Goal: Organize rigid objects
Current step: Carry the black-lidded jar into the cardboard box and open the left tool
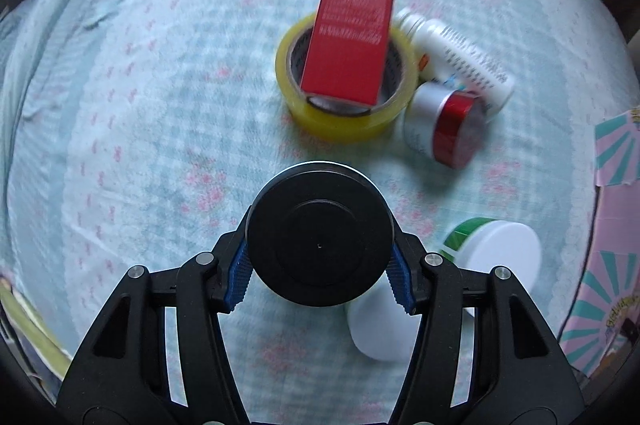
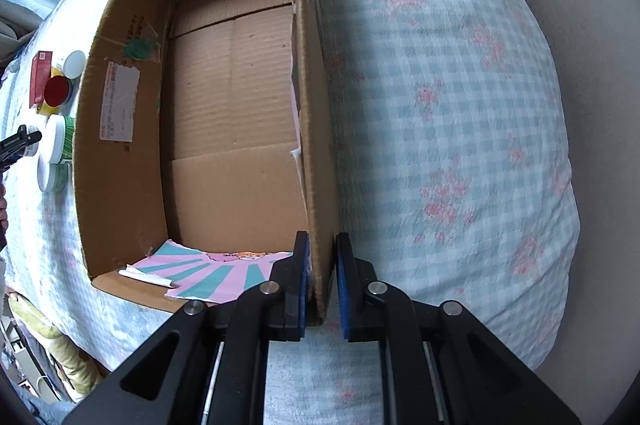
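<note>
on checked bedspread (image 2: 460, 105), open cardboard box (image 2: 232, 97) stands empty but for paper scrap; right gripper (image 2: 322, 285) clamped shut on its near wall, steadying it. left gripper (image 1: 320, 267) closed on round black-lidded jar (image 1: 320, 233), pads pressing both sides, jar clear of bed, lid facing camera, short axis along fingers. step in hand: first pick-up, judged. next move calls for carrying jar across to box. tape roll (image 1: 344, 97), red carton (image 1: 352, 25), other jars await.
</note>
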{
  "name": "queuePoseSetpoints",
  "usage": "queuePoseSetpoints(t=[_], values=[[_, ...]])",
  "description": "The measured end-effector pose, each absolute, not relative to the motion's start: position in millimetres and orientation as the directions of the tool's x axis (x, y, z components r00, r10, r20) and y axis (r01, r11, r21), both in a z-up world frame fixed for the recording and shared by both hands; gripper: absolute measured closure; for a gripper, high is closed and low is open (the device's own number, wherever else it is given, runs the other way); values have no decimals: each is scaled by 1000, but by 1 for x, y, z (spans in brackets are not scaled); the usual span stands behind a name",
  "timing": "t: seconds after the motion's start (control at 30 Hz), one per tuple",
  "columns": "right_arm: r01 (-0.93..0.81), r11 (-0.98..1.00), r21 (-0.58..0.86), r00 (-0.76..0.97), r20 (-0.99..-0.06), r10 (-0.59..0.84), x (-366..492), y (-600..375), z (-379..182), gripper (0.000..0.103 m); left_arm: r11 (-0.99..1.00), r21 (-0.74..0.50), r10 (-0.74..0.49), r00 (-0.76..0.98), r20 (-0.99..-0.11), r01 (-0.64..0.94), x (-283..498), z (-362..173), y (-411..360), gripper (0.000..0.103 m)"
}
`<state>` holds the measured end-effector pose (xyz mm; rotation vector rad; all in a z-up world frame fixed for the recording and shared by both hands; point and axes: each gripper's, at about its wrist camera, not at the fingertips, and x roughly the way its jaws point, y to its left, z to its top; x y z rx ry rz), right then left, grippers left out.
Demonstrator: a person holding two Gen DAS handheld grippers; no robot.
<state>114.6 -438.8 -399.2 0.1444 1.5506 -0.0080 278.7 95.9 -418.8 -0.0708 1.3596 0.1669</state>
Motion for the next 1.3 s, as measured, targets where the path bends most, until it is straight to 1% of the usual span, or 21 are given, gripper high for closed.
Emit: queuePoseSetpoints(t=[0.13,0.33,0.5,0.67,0.83,1.0,1.1,1.3], values=[[129,985,117,52,-992,111,109,-439,-393,92,991,33,63,244,-968,-126,274,-381,82,50],[143,980,135,76,-989,125,105,-444,-390,92,999,-13,-1,316,-949,-37,275,-325,33,50],[148,977,151,85,-987,139,104,-443,-388,92,997,-61,-77,353,-933,54,293,-288,-35,50],[150,974,169,94,-983,156,102,-448,-387,92,981,-101,-156,359,-920,166,315,-272,-124,50],[149,972,181,97,-981,167,99,-452,-386,92,955,-129,-215,325,-921,265,331,-283,-218,50],[139,975,175,91,-982,163,98,-450,-384,92,933,-156,-248,262,-933,325,335,-316,-290,50],[136,975,174,85,-983,163,99,-449,-384,92,925,-165,-251,228,-941,341,334,-338,-317,50],[129,977,170,80,-984,160,100,-446,-385,92,926,-161,-224,153,-963,342,335,-387,-341,50]])
